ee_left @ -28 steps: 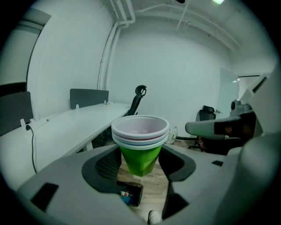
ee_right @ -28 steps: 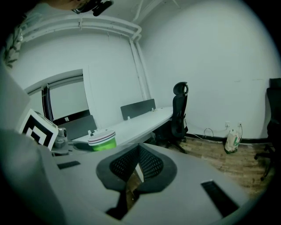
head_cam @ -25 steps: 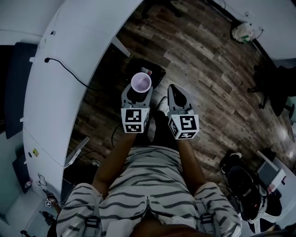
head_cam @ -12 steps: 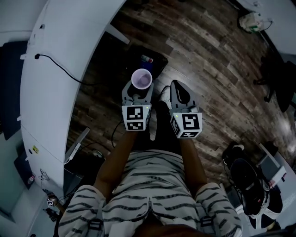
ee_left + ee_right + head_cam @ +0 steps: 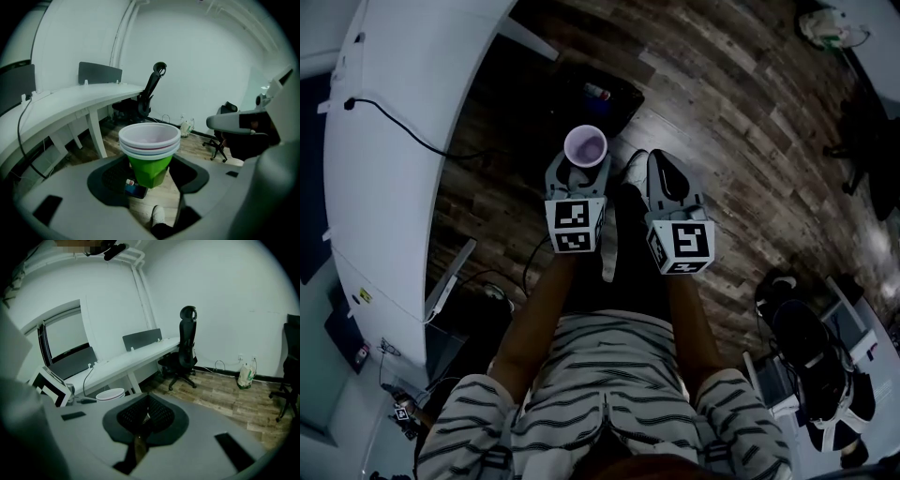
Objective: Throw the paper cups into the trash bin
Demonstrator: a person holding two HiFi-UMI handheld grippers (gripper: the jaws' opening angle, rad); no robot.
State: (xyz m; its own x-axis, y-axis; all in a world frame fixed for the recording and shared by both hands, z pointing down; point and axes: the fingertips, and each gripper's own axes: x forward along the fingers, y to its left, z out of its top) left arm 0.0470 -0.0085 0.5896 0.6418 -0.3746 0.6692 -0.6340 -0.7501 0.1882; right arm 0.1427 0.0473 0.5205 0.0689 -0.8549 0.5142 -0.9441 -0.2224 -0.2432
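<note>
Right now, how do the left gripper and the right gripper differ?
The left gripper clamps a stack of paper cups; the right gripper holds nothing. The left gripper's jaws stand apart round the cups; the right gripper's jaws are closed together. Both are held side by side above the wooden floor.

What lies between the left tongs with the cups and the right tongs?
A white shoe on the wooden floor shows in the gap between the left tongs, holding the paper cups, and the right tongs, in the head view.
</note>
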